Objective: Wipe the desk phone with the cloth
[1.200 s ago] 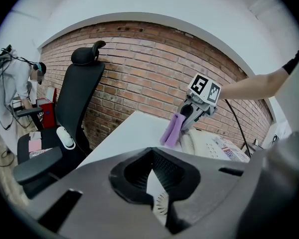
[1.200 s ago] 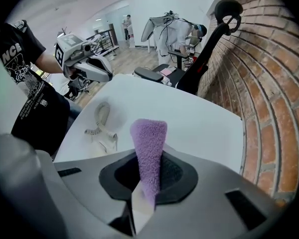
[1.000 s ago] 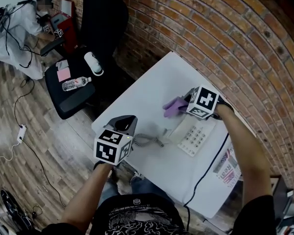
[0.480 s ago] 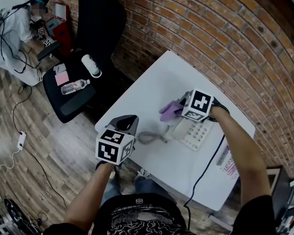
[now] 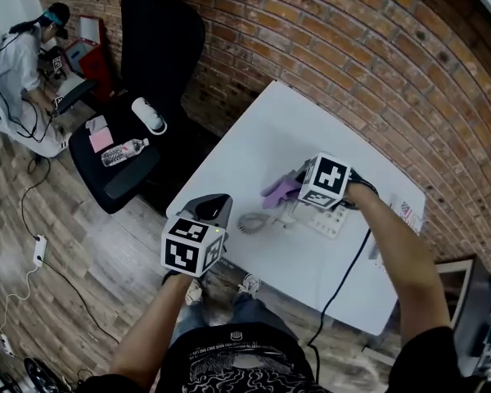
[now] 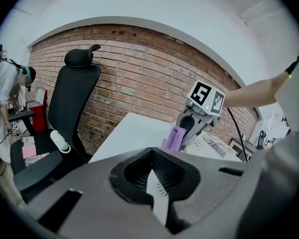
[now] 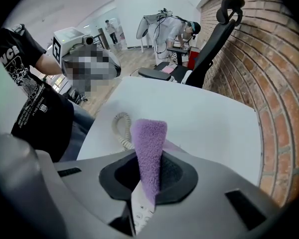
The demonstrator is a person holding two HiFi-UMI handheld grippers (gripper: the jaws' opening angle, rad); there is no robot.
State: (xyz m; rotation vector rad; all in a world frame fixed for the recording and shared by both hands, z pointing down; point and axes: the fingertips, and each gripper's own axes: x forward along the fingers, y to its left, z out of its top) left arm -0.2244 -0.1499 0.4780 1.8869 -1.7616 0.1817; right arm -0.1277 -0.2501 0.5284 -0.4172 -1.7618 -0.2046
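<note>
The right gripper (image 5: 299, 189) is clamped on the purple cloth (image 5: 279, 190), which stands up as a folded wedge between its jaws in the right gripper view (image 7: 148, 153). That gripper is held low over the phone (image 5: 328, 219), which lies on the white table (image 5: 262, 133) near the person's side and toward the brick wall. The gripper's marker cube (image 5: 323, 181) covers much of the phone in the head view, so only some of the keypad shows below it. The cloth sits at the end of the phone nearest the coiled cord (image 5: 252, 222); whether it presses on the phone cannot be told. In the right gripper view a strip of keypad (image 7: 139, 211) shows through the slit under the cloth, and the cord (image 7: 120, 128) curls on the table just beyond. The left gripper (image 5: 209, 209) hangs at the table's near left edge, well apart from the phone, with its jaws drawn together and nothing between them, as the left gripper view (image 6: 155, 176) shows. From there the cloth (image 6: 177, 138) is seen hanging under the right gripper (image 6: 191, 127). A black cable (image 5: 344, 283) runs from the phone off the near edge of the table. A black chair (image 5: 159, 31) stands against the wall beyond the table. A bottle (image 5: 124, 151) lies on a dark seat beside it, and another person (image 5: 15, 65) bends over farther left.
</note>
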